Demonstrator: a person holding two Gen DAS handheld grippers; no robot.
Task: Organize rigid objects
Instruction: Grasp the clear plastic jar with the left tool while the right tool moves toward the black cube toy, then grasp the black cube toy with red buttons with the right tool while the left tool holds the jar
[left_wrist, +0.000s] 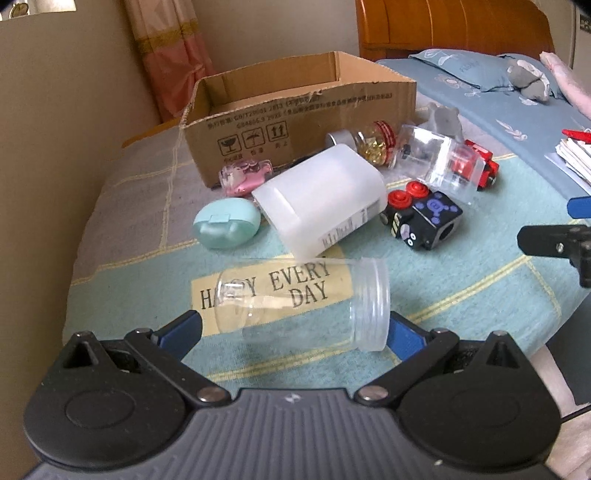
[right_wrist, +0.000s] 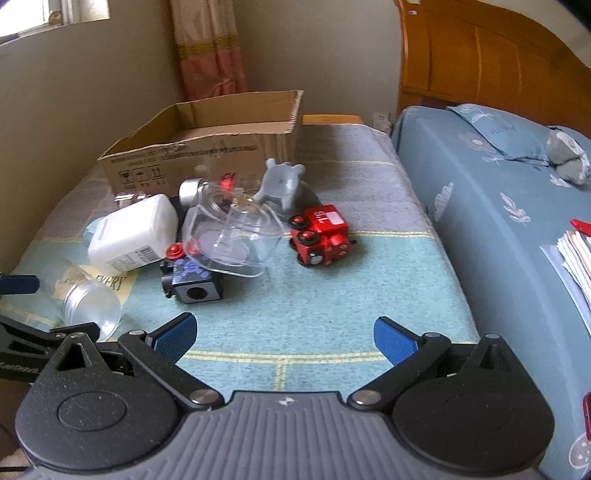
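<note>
A clear plastic jar (left_wrist: 303, 302) lies on its side on the blanket, between the wide-spread fingers of my left gripper (left_wrist: 291, 328), which is open; the jar (right_wrist: 85, 306) also shows at the left of the right wrist view. Behind the jar lie a white translucent container (left_wrist: 321, 199), a mint case (left_wrist: 227, 227), a black toy block with red wheels (left_wrist: 421, 218), a clear tub (left_wrist: 432, 155) and a red toy train (right_wrist: 321, 236). An open cardboard box (left_wrist: 303, 110) stands at the back. My right gripper (right_wrist: 284, 332) is open over bare blanket.
A grey toy elephant (right_wrist: 280, 184), a small jar with gold contents (left_wrist: 369, 144) and a pink item (left_wrist: 243, 177) lie near the box. To the right rises a bed with a blue sheet (right_wrist: 498, 203), with papers (right_wrist: 576, 258) on it. A wall runs along the left.
</note>
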